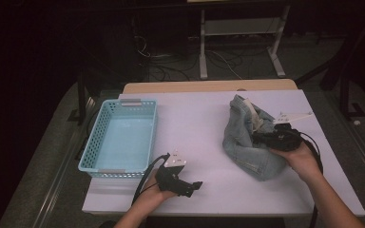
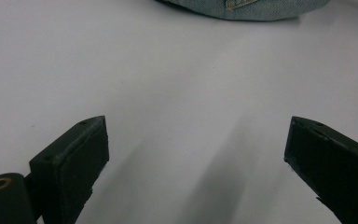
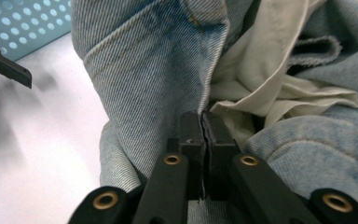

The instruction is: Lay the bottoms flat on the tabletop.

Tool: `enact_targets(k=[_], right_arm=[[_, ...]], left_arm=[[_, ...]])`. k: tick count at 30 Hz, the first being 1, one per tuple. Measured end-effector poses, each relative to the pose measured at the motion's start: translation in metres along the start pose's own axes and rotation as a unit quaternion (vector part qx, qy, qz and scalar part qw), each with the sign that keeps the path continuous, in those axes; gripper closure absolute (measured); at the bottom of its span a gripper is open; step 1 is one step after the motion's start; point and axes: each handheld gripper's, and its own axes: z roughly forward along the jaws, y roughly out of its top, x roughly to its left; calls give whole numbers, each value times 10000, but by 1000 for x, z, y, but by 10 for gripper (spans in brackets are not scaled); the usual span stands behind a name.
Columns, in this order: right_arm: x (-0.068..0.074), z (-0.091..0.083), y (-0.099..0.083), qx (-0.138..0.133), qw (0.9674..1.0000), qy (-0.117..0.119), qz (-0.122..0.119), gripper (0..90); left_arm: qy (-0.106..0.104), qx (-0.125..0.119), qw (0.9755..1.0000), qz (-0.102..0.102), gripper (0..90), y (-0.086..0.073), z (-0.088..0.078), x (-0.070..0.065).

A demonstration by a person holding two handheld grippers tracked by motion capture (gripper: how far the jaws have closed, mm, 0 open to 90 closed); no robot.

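Right claw [image 3: 204, 122] clamped on a fold of the denim garment [image 1: 247, 142], jaws pressed together with the cloth edge pinched between them. The grip sits where the blue denim meets a pale cream lining [image 3: 261, 70], seen close in the right gripper view. Garment lies crumpled in a heap on the right half of the white bench [image 1: 199, 118], the right hand [image 1: 300, 159] at its near right side.

Left claw [image 2: 196, 154] with jaws standing wide apart, nothing between them, held low over bare bench surface. In the high view the left claw [image 1: 197, 184] rests near the front edge of the bench, pointing toward the garment but well apart from it. The garment's lower hem shows at the top of the left gripper view.

Light blue perforated basket [image 1: 100, 137] sits on the left side of the bench, just beyond the left hand [image 1: 154, 194].
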Motion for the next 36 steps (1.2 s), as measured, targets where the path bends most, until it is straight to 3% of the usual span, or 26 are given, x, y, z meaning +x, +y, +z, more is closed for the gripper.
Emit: enact_targets(k=[4, 9, 13, 20, 24, 26, 28, 36], right_arm=[[0, -8, 3, -267, 9996, 64, 35, 887], [0, -11, 7, -382, 9992, 75, 35, 887], [-2, -9, 5, -272, 9996, 61, 54, 811], [1, 0, 5, -136, 9999, 60, 35, 769], [0, 6, 5, -34, 10000, 38, 38, 774], [1, 9, 6, 39, 10000, -23, -16, 852], [1, 9, 6, 31, 10000, -28, -15, 863], [10, -4, 19, -420, 9991, 60, -46, 868]], left_arm=[[1, -3, 10000, 5, 62, 0, 0, 0], [0, -7, 10000, -5, 62, 0, 0, 0], [-4, -6, 10000, -4, 61, 0, 0, 0], [-19, -13, 10000, -3, 61, 0, 0, 0], [-56, -11, 10000, 22, 60, 0, 1, -1], [-68, -4, 10000, 52, 60, 0, 1, -2], [-58, 13, 10000, 65, 60, 0, 1, -2], [-41, 12, 10000, 51, 60, 0, 2, -2]])
